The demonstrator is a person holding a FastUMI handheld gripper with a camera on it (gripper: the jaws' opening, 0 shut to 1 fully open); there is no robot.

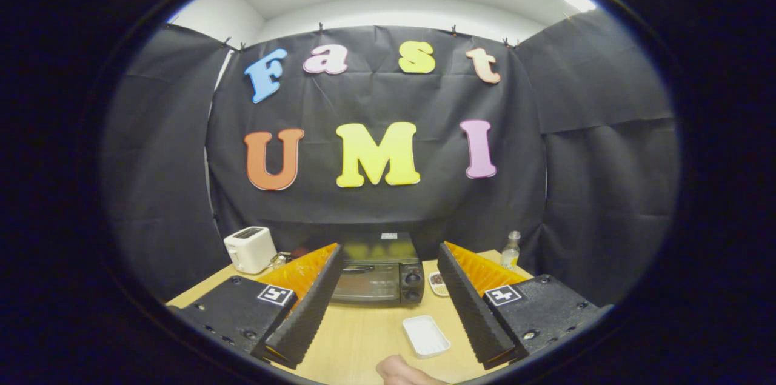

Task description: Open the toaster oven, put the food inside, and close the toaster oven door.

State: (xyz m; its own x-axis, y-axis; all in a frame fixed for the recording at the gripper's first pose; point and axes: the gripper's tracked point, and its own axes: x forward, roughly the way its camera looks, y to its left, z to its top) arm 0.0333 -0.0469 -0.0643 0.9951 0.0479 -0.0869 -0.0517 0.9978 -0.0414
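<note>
Both jaws wide; toaster oven (379, 270) beyond (shut)

Your gripper (385, 270) hangs above the desk (364, 336) with its fingers (309, 306) spread wide, nothing between them, tips aimed at the toaster oven (379, 276) beyond. Part of your hand (403, 371) shows low between the fingers, nearer than the oven.

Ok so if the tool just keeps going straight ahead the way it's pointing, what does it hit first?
Most likely the toaster oven, which sits on the table straight ahead of the open tool, door closed. The white tray lies low between the fingers, nearer, probably under that line, though depth is hard to judge.
</note>
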